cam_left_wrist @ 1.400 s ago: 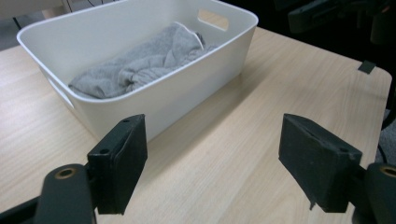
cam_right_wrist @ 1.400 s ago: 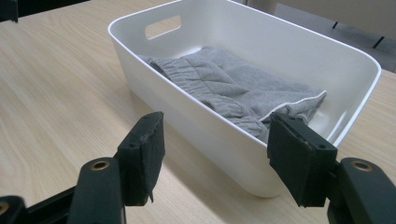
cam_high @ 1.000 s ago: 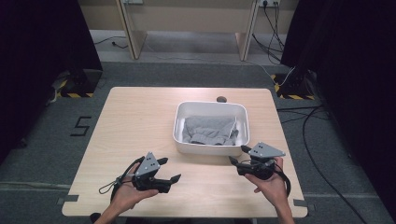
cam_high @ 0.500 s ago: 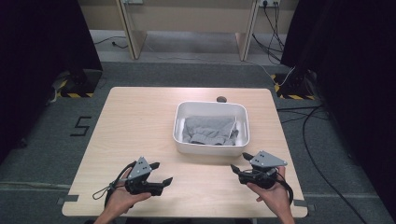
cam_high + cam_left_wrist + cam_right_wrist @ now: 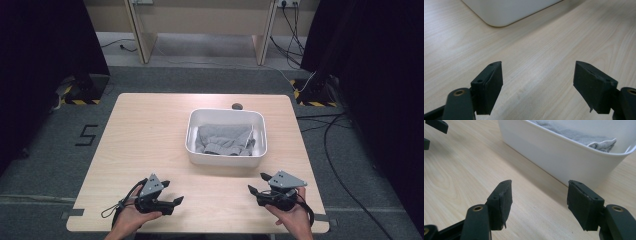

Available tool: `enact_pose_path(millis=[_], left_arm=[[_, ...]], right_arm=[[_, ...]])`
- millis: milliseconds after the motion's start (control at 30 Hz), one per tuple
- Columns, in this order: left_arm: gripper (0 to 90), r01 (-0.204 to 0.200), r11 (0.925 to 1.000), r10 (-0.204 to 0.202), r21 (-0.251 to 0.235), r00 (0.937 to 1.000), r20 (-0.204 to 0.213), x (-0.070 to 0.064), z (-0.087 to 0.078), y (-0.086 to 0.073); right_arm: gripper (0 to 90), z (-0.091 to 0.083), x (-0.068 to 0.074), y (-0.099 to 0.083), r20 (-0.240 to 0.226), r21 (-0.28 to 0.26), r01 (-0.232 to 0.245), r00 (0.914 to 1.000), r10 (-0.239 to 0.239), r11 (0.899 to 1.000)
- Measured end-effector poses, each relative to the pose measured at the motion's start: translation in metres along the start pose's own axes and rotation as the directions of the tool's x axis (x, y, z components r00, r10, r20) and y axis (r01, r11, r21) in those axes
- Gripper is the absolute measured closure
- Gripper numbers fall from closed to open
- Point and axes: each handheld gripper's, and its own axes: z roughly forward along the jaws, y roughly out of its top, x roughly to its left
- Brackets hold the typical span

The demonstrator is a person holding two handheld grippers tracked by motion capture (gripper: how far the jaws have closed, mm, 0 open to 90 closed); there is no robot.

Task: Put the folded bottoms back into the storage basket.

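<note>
High view: a white tub [image 5: 226, 156] sits right of centre on the wooden table [image 5: 145, 135], and a grey cloth [image 5: 223, 140] lies crumpled inside it, folds bunched toward the tub's lower right. The cloth looks soft, like fleece or terry, with a paler hem at its right edge. In the lower left of the frame the left gripper [image 5: 171, 193], held in a hand, hangs over the table's near edge with its jaws spread wide and nothing between them. In the lower right, the right gripper [image 5: 258, 183] is likewise spread and empty, its tips pointing up-left toward the tub and apart from it. A small dark disc [image 5: 236, 106] lies on the table just above the tub.

Left gripper view: the two black jaws stand far apart over bare wood. A rounded corner of the tub [image 5: 506, 11] fills the upper left of the frame.

Right gripper view: the jaws are parted, empty, above the wood. The tub's [image 5: 564, 150] white wall crosses the upper right, and the cloth [image 5: 584, 136] shows over its rim, grey with a lighter folded edge. The other gripper's tips [image 5: 435, 130] show at upper left.
</note>
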Motion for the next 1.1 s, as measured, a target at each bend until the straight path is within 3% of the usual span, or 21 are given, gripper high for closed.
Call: enact_pose_path(millis=[667,1100], left_arm=[[23.5,0.021,0.9994,-0.02,0.029,0.9995,-0.024,0.002,-0.001,-0.018],[23.5,0.017,0.9985,-0.015,0.051,0.9992,-0.038,-0.001,0.001,-0.026]], right_arm=[[37.9,0.017,0.012,-0.028,-0.05,0.068,-0.024,0.9984,0.028,0.997],[37.7,0.017,0.02,-0.041,-0.007,0.106,0.006,1.0,-0.005,0.994]])
